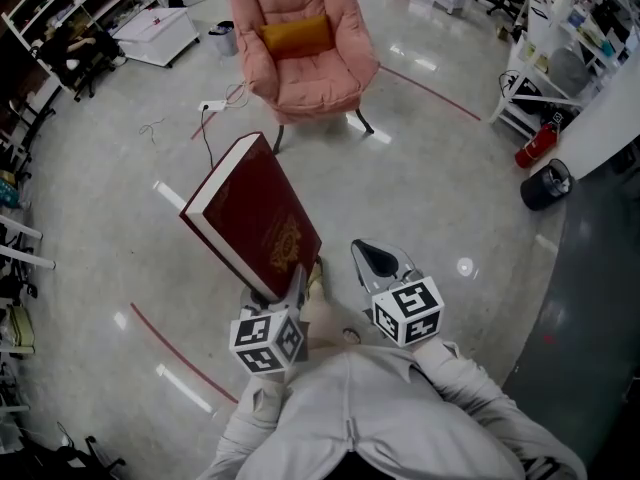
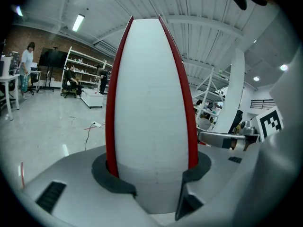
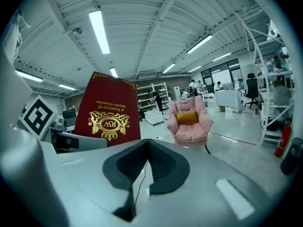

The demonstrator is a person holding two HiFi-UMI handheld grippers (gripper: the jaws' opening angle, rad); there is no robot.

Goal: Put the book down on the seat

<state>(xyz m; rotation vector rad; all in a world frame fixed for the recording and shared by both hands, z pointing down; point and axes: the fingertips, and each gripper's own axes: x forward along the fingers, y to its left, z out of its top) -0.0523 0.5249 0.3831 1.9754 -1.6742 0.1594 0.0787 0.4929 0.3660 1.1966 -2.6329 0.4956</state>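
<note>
A thick dark-red book (image 1: 255, 213) with a gold emblem is held up at a tilt over the floor, its lower end clamped in my left gripper (image 1: 300, 283). In the left gripper view the white page edge of the book (image 2: 151, 103) fills the space between the jaws, which are shut on it (image 2: 151, 183). My right gripper (image 1: 378, 258) hangs beside it on the right, shut and holding nothing (image 3: 147, 169). The pink armchair (image 1: 305, 58) with an orange cushion (image 1: 297, 36) stands ahead across the floor, well away from both grippers. From the right gripper view, the book's cover (image 3: 108, 112) and the armchair (image 3: 190, 124) are both visible.
A power strip with a cable (image 1: 212, 106) lies left of the chair. A white box (image 1: 158, 34) and a small bin (image 1: 222, 38) stand at the far left. A red fire extinguisher (image 1: 537, 145), a black bin (image 1: 547, 184) and shelves (image 1: 560, 48) are on the right.
</note>
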